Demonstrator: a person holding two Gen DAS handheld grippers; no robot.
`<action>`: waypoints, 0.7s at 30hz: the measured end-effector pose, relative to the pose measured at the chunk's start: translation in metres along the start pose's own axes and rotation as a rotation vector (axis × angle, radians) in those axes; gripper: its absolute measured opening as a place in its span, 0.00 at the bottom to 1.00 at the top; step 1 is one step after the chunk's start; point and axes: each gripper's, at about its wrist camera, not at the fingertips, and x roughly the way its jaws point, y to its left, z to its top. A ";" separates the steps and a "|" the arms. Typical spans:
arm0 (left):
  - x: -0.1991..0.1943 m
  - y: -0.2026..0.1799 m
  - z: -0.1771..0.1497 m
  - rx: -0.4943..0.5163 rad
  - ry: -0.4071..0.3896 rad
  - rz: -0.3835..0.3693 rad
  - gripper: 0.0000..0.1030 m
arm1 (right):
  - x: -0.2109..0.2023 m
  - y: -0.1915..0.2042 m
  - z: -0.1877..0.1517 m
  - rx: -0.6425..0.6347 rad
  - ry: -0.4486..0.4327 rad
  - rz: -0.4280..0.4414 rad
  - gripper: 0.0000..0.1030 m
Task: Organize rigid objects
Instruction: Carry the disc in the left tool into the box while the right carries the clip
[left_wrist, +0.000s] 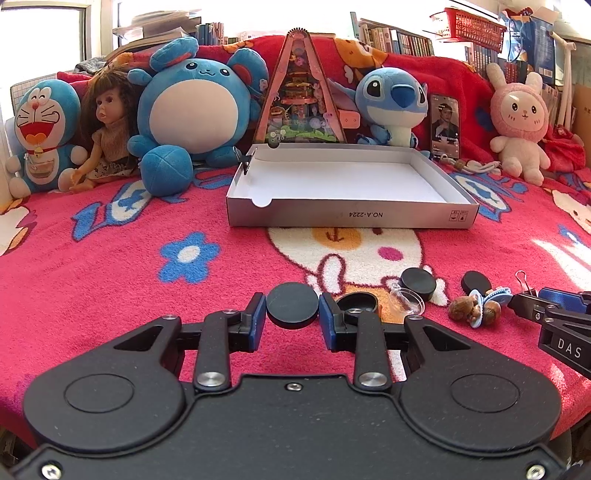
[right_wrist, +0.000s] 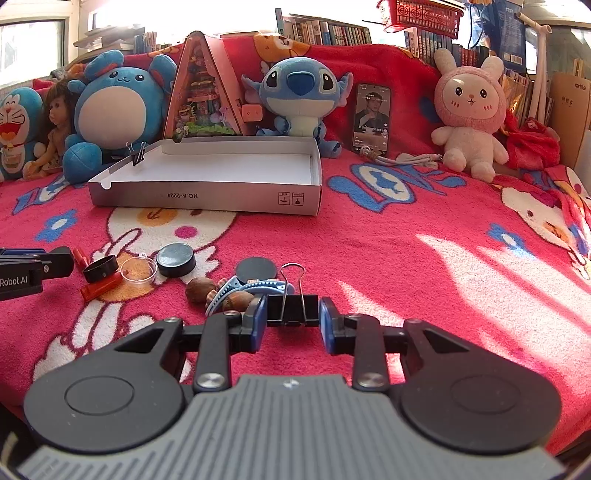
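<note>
1. Two grippers in play. My left gripper (left_wrist: 291, 317) has its blue fingers (left_wrist: 257, 321) clamped on a flat black disc (left_wrist: 292, 305), low over the red blanket (left_wrist: 110, 288).
2. My right gripper (right_wrist: 292, 320) has its fingers pressed on the sides of a black binder clip (right_wrist: 292, 311), wire handles upright.
3. Clutter just beside the left grip: an open black round tin (left_wrist: 356, 303) touching the right finger, a clear plastic cup (left_wrist: 408, 300) on its side, a black puck (left_wrist: 418, 282), a second smaller puck (left_wrist: 476, 282), walnuts (left_wrist: 461, 308) tangled with a pale blue ring (left_wrist: 480, 306).
4. The grey shallow box (left_wrist: 351, 218) sits well beyond, with nothing on the blanket between it and the grippers. One binder clip (left_wrist: 245, 162) is clipped on its left wall.
5. Behind the box: plush toys, a doll (left_wrist: 109, 122), a triangular pink toy house (left_wrist: 301, 92), a phone (left_wrist: 445, 125) propped upright.
6. Right-wrist view only: a red clip-like piece (right_wrist: 99, 288) under the black tin, hidden in the left view. It also shows my left gripper's tip at the left edge.
7. Left-wrist view only: the disc in my left fingers.
</note>
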 end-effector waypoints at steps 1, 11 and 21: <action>0.000 0.001 0.002 0.001 -0.005 -0.001 0.29 | -0.001 -0.001 0.003 0.000 -0.006 -0.002 0.36; 0.005 0.003 0.026 -0.012 -0.021 -0.028 0.29 | -0.003 -0.012 0.024 0.042 -0.056 -0.001 0.35; 0.016 0.002 0.050 -0.033 -0.021 -0.099 0.29 | -0.003 -0.023 0.053 0.095 -0.137 0.023 0.35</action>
